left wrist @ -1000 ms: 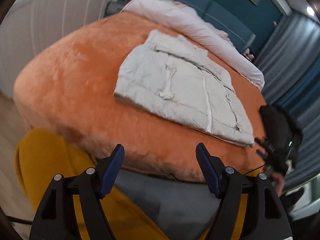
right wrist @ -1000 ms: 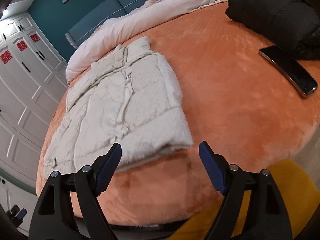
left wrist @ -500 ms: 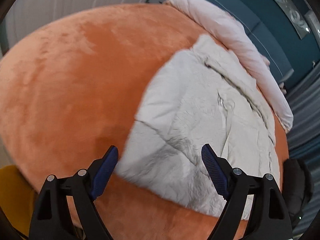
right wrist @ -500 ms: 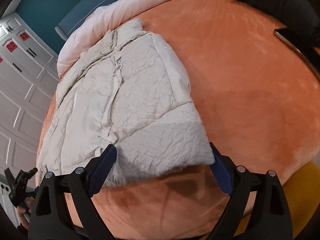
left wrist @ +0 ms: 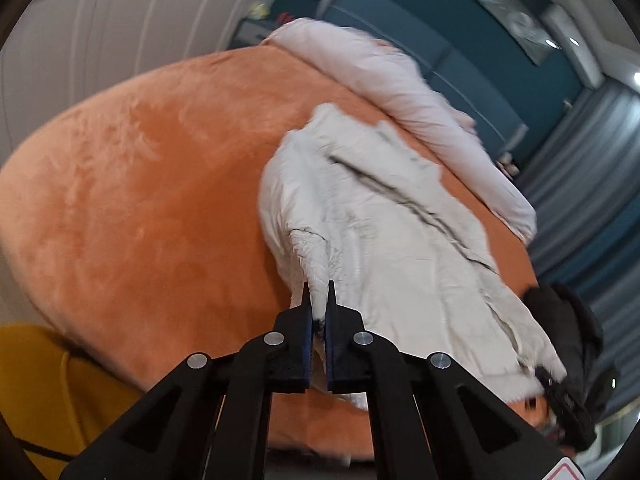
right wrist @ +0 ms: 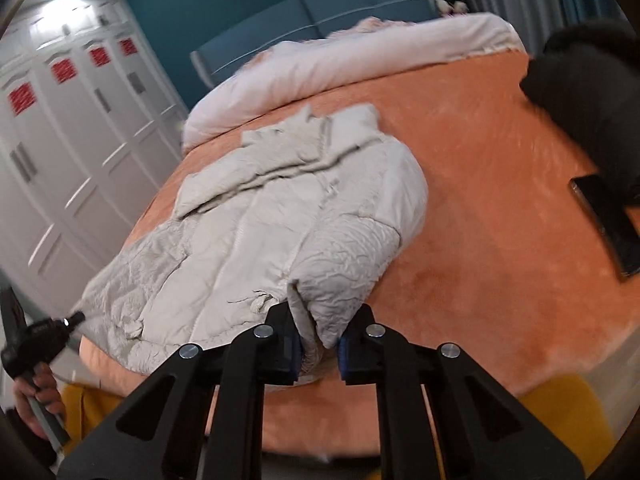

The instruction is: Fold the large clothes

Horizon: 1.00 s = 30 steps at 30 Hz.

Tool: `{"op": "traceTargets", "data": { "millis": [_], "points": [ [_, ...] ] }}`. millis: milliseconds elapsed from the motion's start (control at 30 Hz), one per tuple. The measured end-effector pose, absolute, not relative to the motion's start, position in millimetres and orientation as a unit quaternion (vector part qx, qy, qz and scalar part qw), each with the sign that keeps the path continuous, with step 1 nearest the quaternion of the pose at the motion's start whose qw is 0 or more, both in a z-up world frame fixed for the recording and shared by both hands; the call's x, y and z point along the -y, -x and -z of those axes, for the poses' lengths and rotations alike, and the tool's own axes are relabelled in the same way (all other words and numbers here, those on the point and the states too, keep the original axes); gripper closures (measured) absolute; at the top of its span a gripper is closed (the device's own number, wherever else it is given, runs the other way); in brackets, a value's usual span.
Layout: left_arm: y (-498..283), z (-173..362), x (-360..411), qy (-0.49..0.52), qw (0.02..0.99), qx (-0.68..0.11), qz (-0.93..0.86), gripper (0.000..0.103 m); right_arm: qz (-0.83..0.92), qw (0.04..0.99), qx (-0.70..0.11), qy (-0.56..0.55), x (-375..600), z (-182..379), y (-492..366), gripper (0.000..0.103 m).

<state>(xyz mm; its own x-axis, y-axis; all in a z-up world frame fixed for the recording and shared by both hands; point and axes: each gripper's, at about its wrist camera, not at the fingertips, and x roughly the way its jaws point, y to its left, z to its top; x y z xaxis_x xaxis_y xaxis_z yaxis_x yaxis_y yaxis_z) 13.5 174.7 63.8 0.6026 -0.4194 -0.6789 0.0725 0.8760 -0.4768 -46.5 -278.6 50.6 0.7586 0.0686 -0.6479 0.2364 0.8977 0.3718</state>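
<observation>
A cream padded jacket lies on the orange plush bed cover, zip side up, collar toward the headboard. My left gripper is shut on the jacket's near hem corner, and the fabric rises in a ridge into the jaws. In the right wrist view the jacket spreads ahead, and my right gripper is shut on its other near hem corner, which bulges between the blue pads. Both corners are lifted slightly off the cover.
A rolled pink-white duvet lies along the headboard. A black jacket and a dark phone lie on the bed's right side. White wardrobe doors stand to the left. A yellow cloth hangs below the bed's near edge.
Both grippers moved down to the jacket's near hem and closed on its two corners. The hem is now bunched and lifted where it lay flat before.
</observation>
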Motion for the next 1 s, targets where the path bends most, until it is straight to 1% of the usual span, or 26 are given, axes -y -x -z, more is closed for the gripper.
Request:
{"op": "traceTargets", "data": {
  "millis": [133,200,300,400,567,667,733,833,900,967,1000],
  "points": [
    [45,-78,-173,0.170,0.856,-0.458,0.167,0.102,0.034,0.908,-0.386,-0.162,264,-60,100,0.091],
    [86,-91,-180,0.160,0.848,-0.472,0.179,0.102,0.028,0.900,-0.408,-0.151,259,-61,137,0.091],
    [126,-118,-180,0.139,0.860,-0.453,0.189,0.102,0.021,0.895,-0.421,-0.144,252,-74,175,0.091],
    [127,-142,-170,0.133,0.875,-0.419,0.205,0.102,0.029,0.908,-0.391,-0.149,251,-100,187,0.091],
    [61,-176,-162,0.191,0.901,-0.329,0.207,0.102,0.048,0.945,-0.278,-0.164,263,-140,146,0.091],
    [6,-177,-158,0.207,0.916,-0.289,0.184,0.102,0.056,0.954,-0.221,-0.196,282,-148,99,0.090],
    [-30,-174,-153,0.211,0.923,-0.275,0.167,0.101,0.065,0.959,-0.198,-0.193,286,-152,61,0.090],
    [-95,-160,-141,0.199,0.935,-0.266,0.125,0.100,0.074,0.959,-0.185,-0.200,296,-150,2,0.089],
    [-129,-146,-135,0.197,0.935,-0.276,0.102,0.100,0.090,0.956,-0.186,-0.208,305,-141,-41,0.087],
    [-162,-128,-128,0.185,0.936,-0.292,0.067,0.092,0.102,0.951,-0.194,-0.216,311,-129,-75,0.083],
    [-174,-119,-127,0.187,0.934,-0.300,0.049,0.090,0.109,0.949,-0.197,-0.220,312,-124,-89,0.081]
  ]
}}
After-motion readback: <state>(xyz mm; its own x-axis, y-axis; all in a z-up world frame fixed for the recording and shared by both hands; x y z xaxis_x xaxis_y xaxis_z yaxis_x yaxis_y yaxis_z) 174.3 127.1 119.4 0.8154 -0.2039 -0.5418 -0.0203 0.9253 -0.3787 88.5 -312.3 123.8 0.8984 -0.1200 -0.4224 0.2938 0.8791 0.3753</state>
